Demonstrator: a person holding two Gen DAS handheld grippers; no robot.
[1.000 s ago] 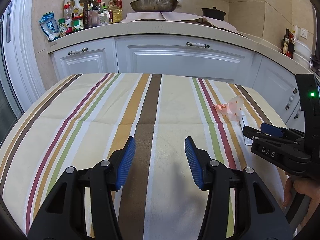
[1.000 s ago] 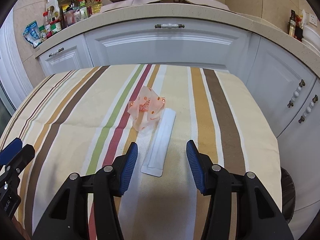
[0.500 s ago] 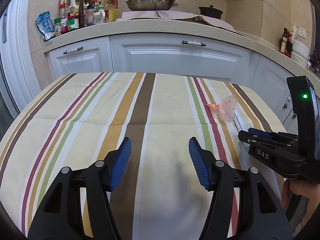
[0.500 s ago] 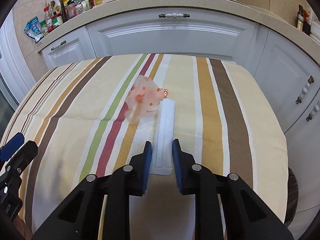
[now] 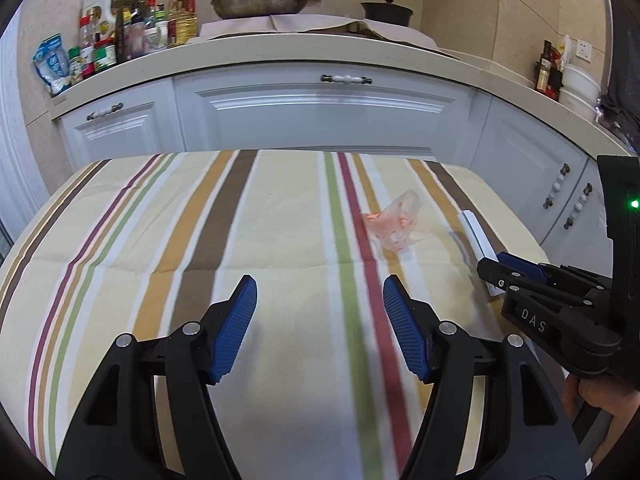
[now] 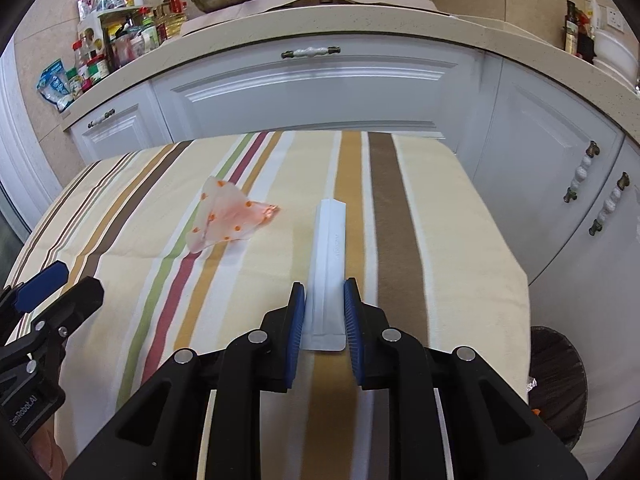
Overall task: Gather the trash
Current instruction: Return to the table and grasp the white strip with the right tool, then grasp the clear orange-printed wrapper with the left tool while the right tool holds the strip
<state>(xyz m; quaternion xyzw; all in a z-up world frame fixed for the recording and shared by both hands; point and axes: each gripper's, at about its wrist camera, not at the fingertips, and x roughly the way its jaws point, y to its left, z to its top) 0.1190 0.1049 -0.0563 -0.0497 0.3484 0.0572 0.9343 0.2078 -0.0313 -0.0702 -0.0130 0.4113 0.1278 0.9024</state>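
The right gripper point(image 6: 324, 312) pinches the near end of the white wrapper point(image 6: 330, 248), likely to carry it to the bin point(image 6: 560, 384) at 4 o'clock, while the left gripper point(image 5: 318, 320), its jaws having just been opening with nothing between them, faces the pink wrapper point(image 5: 394, 224) at 1 o'clock.

A long flat wrapper point(image 6: 329, 264) is lying on the table point(image 6: 460, 240), its near end sitting between the pads of the right gripper point(image 6: 323, 312). A crumpled wrapper point(image 6: 228, 220) is lying to its left, apart from it. The left gripper point(image 5: 316, 320) is hovering further left over bare cloth. A bin point(image 6: 560, 384) is standing beside the table's right edge, below it. Cabinets point(image 6: 320, 92) are running behind the table
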